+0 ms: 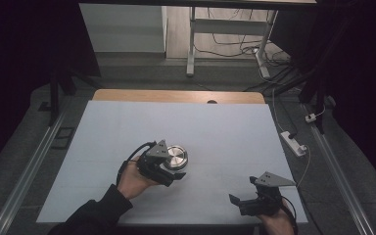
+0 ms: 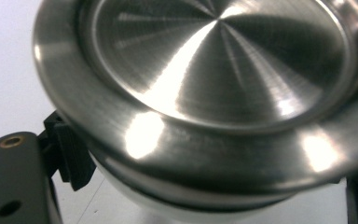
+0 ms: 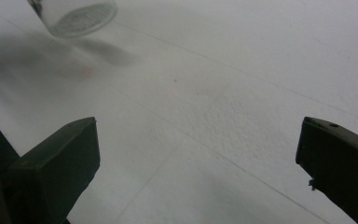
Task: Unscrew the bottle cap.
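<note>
1. The left hand reaches in from the bottom left of the high view, its dark sleeve over the near edge of the white table.
2. The left gripper sits left of the table's middle, its jaws closed around a glass jar just under the jar's round brushed-metal lid.
3. In the left gripper view the lid looms close, with one black pad pressed against the jar's side below the rim.
4. In the right gripper view the jar's glass base appears tilted above the table surface, its shadow beneath.
5. The right gripper rests near the table's front right corner, well apart from the jar, jaws spread wide and holding nothing.
</note>
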### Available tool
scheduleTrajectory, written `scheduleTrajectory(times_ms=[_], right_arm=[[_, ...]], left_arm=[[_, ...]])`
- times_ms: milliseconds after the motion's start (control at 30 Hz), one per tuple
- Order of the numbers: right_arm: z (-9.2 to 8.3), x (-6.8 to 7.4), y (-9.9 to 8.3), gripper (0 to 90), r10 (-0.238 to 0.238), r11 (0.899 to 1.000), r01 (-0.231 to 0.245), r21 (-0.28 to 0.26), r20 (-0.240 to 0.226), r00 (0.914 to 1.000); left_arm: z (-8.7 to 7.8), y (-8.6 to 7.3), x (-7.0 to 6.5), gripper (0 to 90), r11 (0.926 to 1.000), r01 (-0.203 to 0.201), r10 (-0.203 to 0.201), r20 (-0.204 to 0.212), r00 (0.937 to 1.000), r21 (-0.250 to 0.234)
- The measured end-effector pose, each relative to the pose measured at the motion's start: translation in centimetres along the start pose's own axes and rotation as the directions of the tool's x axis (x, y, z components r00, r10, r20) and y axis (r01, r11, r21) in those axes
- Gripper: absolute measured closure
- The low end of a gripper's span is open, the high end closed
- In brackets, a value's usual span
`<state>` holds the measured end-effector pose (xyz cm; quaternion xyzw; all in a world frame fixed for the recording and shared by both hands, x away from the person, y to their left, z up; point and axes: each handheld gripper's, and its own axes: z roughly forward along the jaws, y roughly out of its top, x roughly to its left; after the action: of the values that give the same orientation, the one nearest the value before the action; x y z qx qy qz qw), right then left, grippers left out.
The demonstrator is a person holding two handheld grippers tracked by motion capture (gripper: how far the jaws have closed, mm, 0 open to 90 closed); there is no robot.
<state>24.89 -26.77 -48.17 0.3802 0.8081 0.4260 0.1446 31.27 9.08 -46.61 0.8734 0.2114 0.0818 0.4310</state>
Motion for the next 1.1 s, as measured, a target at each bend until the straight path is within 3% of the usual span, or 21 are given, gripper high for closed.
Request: scheduleTrajectory(times_ms=[333,767,1067,1100], right_arm=[[0.4,1.4,2.1,0.0,-0.061,0.998,0.058,-0.036,-0.067,0.9959],[1.7,3.1,5.0,0.0,-0.132,0.989,0.119,-0.092,-0.156,0.9789],[3.0,4.1,6.9,0.0,-0.153,0.987,0.141,-0.078,-0.19,0.9698],[3.5,4.5,7.4,0.0,-0.175,0.984,0.167,-0.059,-0.184,0.9672]], left_arm=[[0.2,0.0,-0.1,15.0,0.9999,-0.012,0.011,0.009,0.9999,0.007],[0.5,0.1,-0.4,15.0,0.9999,-0.01,0.01,0.016,0.9998,0.001],[0.5,0.2,-0.6,15.0,0.9997,-0.019,0.019,0.023,0.9996,0.012],[0.5,0.2,-0.6,15.0,0.9998,-0.019,0.018,0.023,0.9996,0.012]])
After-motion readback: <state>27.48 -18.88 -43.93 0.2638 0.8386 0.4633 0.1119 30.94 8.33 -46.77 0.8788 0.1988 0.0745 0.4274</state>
